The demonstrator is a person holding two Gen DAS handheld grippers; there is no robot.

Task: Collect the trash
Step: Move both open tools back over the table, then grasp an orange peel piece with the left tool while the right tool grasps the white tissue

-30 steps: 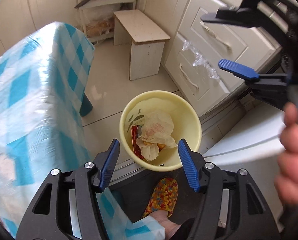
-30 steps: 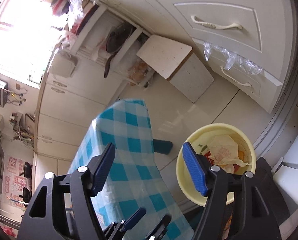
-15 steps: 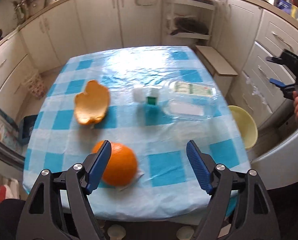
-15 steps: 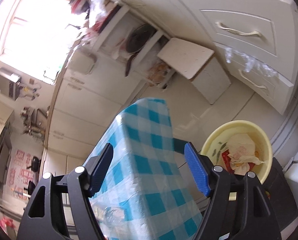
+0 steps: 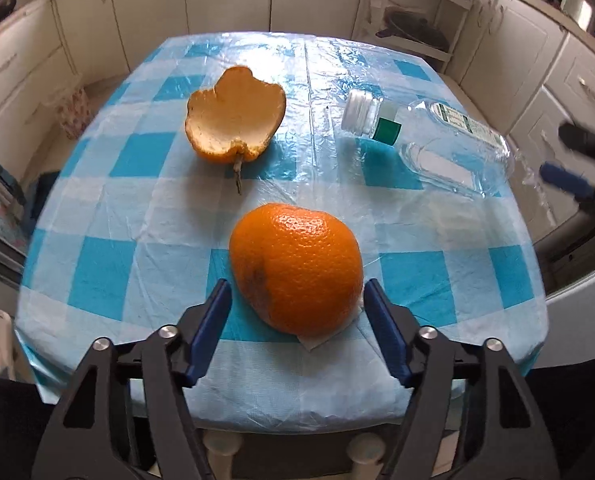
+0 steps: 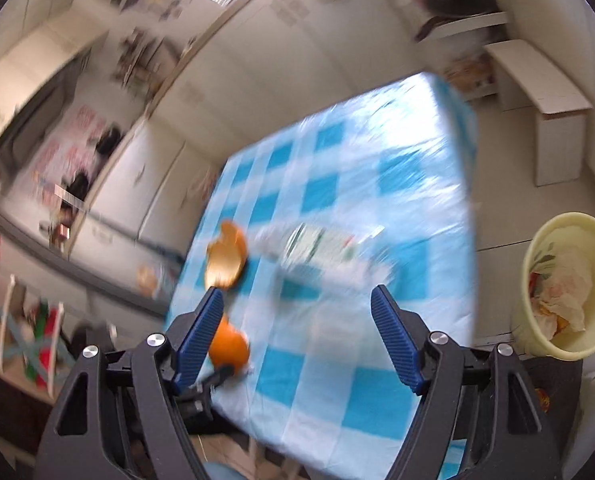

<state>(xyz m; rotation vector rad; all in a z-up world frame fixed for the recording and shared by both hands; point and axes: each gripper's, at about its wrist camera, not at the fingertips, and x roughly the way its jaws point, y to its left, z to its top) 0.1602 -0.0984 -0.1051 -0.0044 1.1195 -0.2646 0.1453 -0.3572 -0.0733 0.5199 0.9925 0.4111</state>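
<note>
My left gripper (image 5: pixel 295 312) is open, its blue fingers on either side of a domed orange peel (image 5: pixel 297 266) that lies on a white scrap near the table's front edge. A second peel (image 5: pixel 235 120), cupped upward, lies further back. A clear plastic bottle (image 5: pixel 425 138) with a white cap lies on its side at the right. My right gripper (image 6: pixel 295 328) is open and empty above the table's right edge, blurred by motion; it also shows in the left wrist view (image 5: pixel 573 176). The yellow trash bin (image 6: pixel 565 284), with crumpled paper inside, stands on the floor to the right.
The table (image 5: pixel 137 240) has a blue and white checked plastic cover. White kitchen cabinets (image 5: pixel 97 20) surround it. A low white stool (image 6: pixel 545 120) and a shelf with a pan (image 5: pixel 413 28) stand beyond the far right corner.
My left gripper swung from over the bin back to the table and closed in on the domed peel. My right gripper turned from the cabinets toward the table.
</note>
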